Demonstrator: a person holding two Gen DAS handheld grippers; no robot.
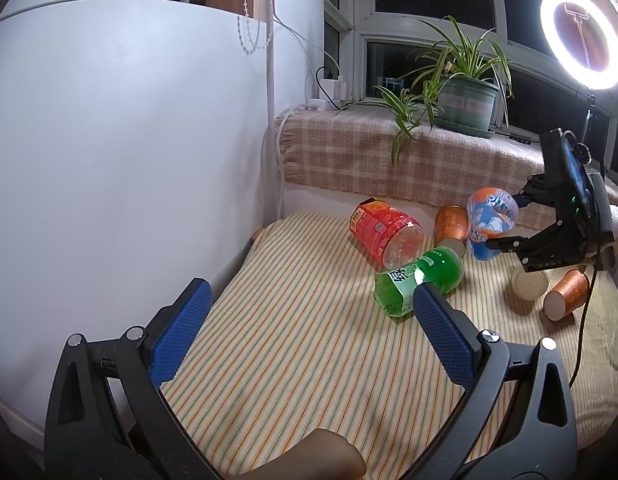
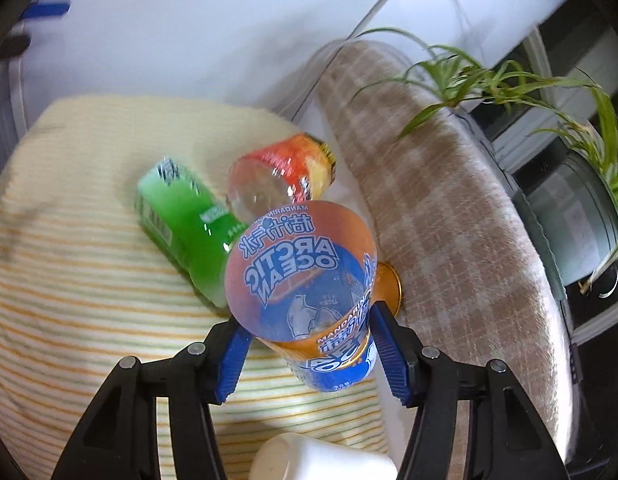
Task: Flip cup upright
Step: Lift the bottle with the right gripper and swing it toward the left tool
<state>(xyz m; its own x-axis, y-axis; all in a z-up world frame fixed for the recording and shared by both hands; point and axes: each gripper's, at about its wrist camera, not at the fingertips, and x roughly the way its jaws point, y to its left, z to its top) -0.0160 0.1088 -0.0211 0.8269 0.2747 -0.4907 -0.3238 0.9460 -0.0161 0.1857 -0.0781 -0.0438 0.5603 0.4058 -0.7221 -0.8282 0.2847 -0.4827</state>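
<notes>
My right gripper (image 2: 309, 344) is shut on an orange and blue Arctic Ocean plastic cup (image 2: 309, 288), held tilted above the striped cloth with its open mouth toward the camera. In the left wrist view the same cup (image 1: 491, 222) hangs in the right gripper (image 1: 505, 244) at the right. A green cup (image 1: 417, 280) and a red cup (image 1: 383, 230) lie on their sides; they also show in the right wrist view as the green cup (image 2: 181, 216) and the red cup (image 2: 285, 172). My left gripper (image 1: 309, 312) is open and empty, low over the cloth.
Orange paper cups (image 1: 451, 224) (image 1: 567, 292) and a white cup (image 1: 529, 282) lie on the striped cloth (image 1: 289, 360). A white cabinet (image 1: 109, 140) stands at the left. A checked cloth ledge (image 1: 369, 156) carries a potted plant (image 1: 465, 100). A ring light (image 1: 581, 36) is at the right.
</notes>
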